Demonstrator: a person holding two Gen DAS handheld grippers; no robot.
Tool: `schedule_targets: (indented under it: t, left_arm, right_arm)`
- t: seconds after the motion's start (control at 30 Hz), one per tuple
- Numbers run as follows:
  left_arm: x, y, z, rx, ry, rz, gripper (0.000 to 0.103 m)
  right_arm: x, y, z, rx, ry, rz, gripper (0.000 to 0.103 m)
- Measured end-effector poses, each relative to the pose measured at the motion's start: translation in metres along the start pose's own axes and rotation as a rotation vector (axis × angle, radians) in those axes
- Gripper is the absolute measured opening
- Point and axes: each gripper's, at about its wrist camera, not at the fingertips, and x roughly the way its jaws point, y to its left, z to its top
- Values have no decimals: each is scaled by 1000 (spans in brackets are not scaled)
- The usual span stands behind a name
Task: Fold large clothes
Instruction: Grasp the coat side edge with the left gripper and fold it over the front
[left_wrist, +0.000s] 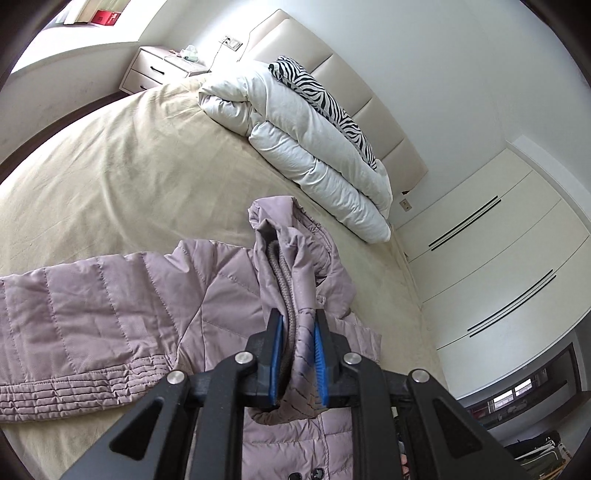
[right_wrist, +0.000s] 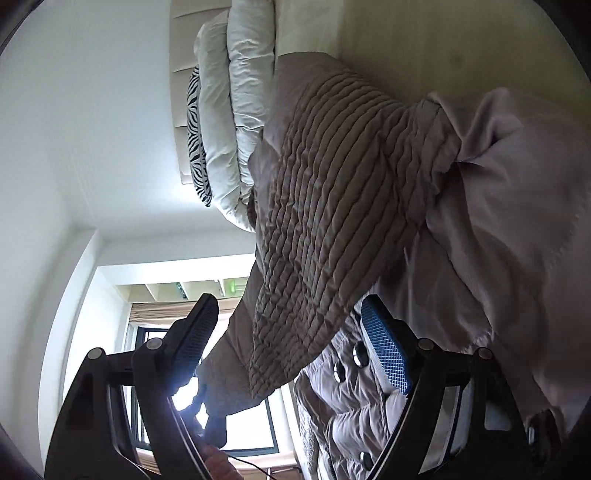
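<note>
A mauve quilted padded jacket lies spread on the beige bed. My left gripper is shut on a raised fold of the jacket with a grey knit cuff, lifted above the rest. In the right wrist view, rolled on its side, the jacket fills the right half, and its ribbed elastic hem hangs between the fingers. My right gripper is open around that ribbed hem, its jaws wide apart. Dark snap buttons show beside the right finger.
A folded white duvet and a zebra-print pillow lie against the padded headboard. A nightstand stands at the far corner. White wardrobe doors line the right side. A window glares behind the right gripper.
</note>
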Motion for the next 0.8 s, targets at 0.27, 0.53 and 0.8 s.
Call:
schedule_targets:
  t: [0.27,0.53,0.8]
  left_arm:
    - [22,31,-1,-52,25,22,17]
    - [67,55,-18,-80,72,93,17]
    - [94,79,-16,-72,78,195,17]
  right_arm:
    - [13,11,26,-74,-129,-50,80]
    - [-25,17,49,-123,-333,-113,80]
    - [-17,16,79,-169,-344,-202,78]
